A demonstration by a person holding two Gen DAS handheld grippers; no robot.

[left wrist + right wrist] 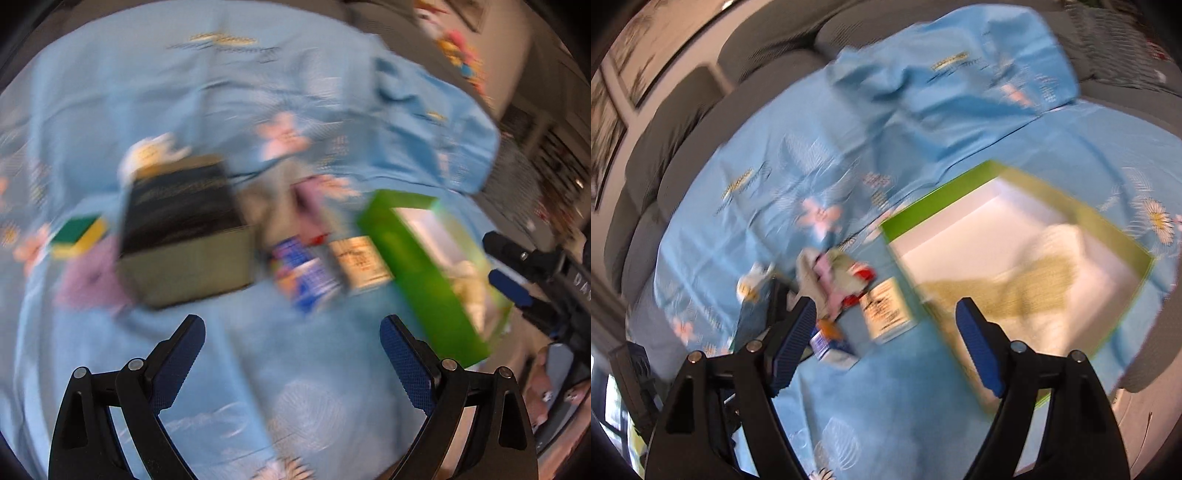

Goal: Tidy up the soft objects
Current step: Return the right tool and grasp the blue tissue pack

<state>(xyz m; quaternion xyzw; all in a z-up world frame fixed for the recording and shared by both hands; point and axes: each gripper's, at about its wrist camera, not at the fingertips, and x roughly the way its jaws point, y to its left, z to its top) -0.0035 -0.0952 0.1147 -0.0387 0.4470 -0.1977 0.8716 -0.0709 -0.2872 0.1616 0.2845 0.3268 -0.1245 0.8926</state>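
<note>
Both views are motion-blurred. My left gripper [291, 328] is open and empty above the blue flowered sheet [221, 92]. Ahead of it lie a green-and-yellow sponge [79, 232], a black and olive box [184, 229], a pink and grey soft bundle [295, 206] and a green box [406, 258] with a pale soft thing inside. My right gripper [886, 317] is open with nothing between its fingers, at the near-left corner of the green box [942, 195]. A cream-olive soft thing [1015, 284] lies in that box. The soft bundle [834, 280] sits left of it.
Two small cartons lie between the boxes, a blue-orange one [303, 273] and a cream one [360, 266]; the right wrist view shows the cream carton [886, 314] too. The sheet covers a grey sofa [683, 122]. The right gripper [517, 273] and a hand [546, 391] show at the right edge.
</note>
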